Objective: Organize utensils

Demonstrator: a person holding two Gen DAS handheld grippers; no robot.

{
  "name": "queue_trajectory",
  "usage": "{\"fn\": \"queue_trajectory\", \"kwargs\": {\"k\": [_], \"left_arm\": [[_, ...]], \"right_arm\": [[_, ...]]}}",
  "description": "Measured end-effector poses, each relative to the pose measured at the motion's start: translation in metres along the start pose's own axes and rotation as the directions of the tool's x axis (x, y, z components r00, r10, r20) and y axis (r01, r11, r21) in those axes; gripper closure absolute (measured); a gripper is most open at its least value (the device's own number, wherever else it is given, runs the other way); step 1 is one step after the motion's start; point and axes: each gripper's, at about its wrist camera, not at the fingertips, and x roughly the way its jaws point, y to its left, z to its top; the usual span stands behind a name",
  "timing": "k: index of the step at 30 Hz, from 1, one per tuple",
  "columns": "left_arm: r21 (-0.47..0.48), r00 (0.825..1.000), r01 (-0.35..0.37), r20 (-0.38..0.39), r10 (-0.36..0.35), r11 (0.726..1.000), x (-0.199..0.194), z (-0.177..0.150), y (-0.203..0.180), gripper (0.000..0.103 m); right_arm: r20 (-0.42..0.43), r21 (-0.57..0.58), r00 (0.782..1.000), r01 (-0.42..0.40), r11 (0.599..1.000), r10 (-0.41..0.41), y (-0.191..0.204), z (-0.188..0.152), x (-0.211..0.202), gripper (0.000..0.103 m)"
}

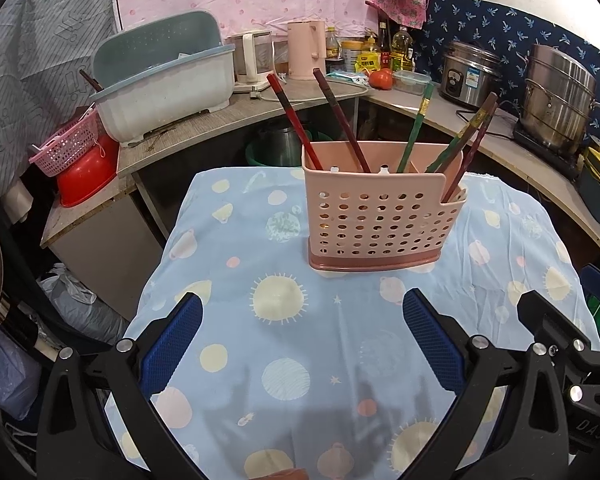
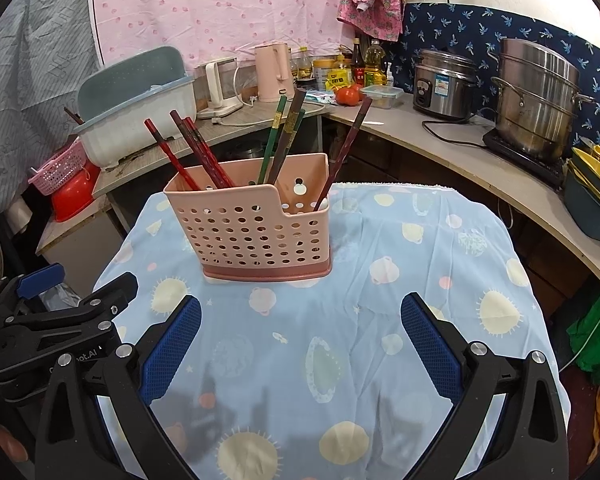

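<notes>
Tablecloth (image 1: 228, 320), blue with suns; cluttered counter (image 1: 500, 148) behind.

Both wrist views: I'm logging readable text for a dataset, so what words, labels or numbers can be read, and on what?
"DAS": right gripper body, cut off at the left-view edge.
"ot.AI": left gripper body, partly hidden, seen in the right view.
Rice cooker label: too small to read.
Bottles and yellow packet: labels blurred.
Holder: no text visible.

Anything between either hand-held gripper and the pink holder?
Nothing visible. Only bare patterned blue tablecloth lies between the open left hand-held gripper, the open right hand-held gripper and the pink perforated plastic chopstick holder.
</notes>
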Motion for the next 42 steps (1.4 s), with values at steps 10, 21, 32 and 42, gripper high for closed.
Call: {"fn": "queue_trajectory", "kwargs": {"k": [10, 21, 32, 42], "left_arm": [[0.000, 1.000, 0.000, -0.004, 0.000, 1.000, 0.0005, 0.0004, 0.0009, 0.007], [-0.009, 1.000, -0.011, 0.002, 0.011, 1.000, 0.0009, -0.0005, 0.0017, 0.007], [0.004, 1.000, -0.018, 0.001, 0.018, 1.000, 0.0014, 0.0003, -0.0002, 0.007], [0.002, 1.000, -0.020, 0.002, 0.020, 1.000, 0.0011, 0.0016, -0.0002, 0.007]], "right_arm": [[0.000, -0.006, 1.000, 0.002, 1.000, -0.002, 0.0028, 0.0001, -0.0008, 0.007], [0.000, -0.008, 1.000, 0.002, 1.000, -0.002, 0.0044, 0.0006, -0.0009, 0.007], [-0.001, -0.009, 1.000, 0.001, 1.000, -0.001, 0.0056, 0.0008, -0.0006, 0.006], [0.005, -0.019, 1.000, 0.011, 1.000, -0.011, 0.0087, 0.0040, -0.0023, 0.006]]}}
